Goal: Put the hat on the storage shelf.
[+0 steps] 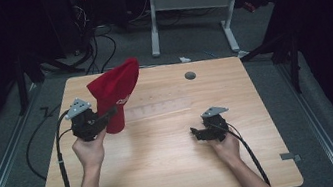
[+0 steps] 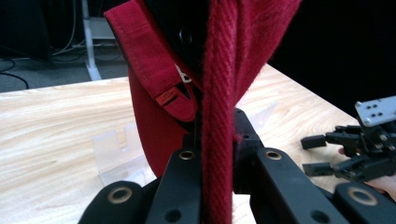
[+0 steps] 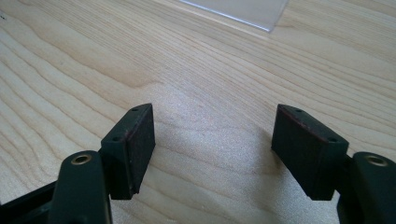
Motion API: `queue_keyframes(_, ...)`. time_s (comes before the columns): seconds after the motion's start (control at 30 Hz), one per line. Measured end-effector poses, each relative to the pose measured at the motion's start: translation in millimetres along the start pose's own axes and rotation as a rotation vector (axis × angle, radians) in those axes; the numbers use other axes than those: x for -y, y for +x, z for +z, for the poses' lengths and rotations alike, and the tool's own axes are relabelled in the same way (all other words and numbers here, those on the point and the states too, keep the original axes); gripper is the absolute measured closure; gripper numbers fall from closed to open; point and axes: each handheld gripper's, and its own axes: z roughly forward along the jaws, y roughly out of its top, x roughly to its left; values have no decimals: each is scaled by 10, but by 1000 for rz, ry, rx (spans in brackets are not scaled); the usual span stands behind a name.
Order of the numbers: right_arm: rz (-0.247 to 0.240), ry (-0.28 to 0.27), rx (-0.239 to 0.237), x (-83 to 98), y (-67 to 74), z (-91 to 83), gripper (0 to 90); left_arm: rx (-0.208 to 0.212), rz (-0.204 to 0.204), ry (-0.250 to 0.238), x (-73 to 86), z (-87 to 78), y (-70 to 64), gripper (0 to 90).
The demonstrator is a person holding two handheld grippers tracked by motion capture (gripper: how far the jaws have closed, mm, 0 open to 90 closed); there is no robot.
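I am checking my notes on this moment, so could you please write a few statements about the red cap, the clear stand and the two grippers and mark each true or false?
1. The left gripper is shut on the red cap. True.
2. The red cap lies flat on the table. False: it is held up, with its lower edge near the tabletop.
3. The right gripper has its jaws apart with nothing between them. True.
4. The clear stand is held in the right gripper. False: it rests on the table, apart from that gripper.
5. The table is black metal. False: it is light wood.
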Motion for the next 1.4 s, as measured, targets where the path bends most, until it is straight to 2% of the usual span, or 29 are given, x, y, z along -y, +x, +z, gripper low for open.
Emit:
queue_keyframes(0.17,-1,-1,1,2,0,-1,302,-22,-12,-18,-61,55,42,847)
queue_keyframes(0.47,1,-1,2,5,6,-4,302,-25,-5,-74,-129,169,114,847)
queue_keyframes(0.57,-1,1,1,6,7,-7,303,-18,-21,-93,-157,210,150,848)
queue_keyframes(0.73,-2,-1,1,11,9,-10,303,-26,-12,-96,-172,289,199,847)
queue_keyframes(0.93,-6,-1,2,11,6,-11,303,-9,1,-107,-175,382,199,847)
queue_keyframes(1.0,-5,-1,2,11,7,-11,303,-15,16,-99,-158,417,207,847)
queue_keyframes(1.4,-9,0,1,15,6,-16,302,-39,23,-92,-40,577,342,846)
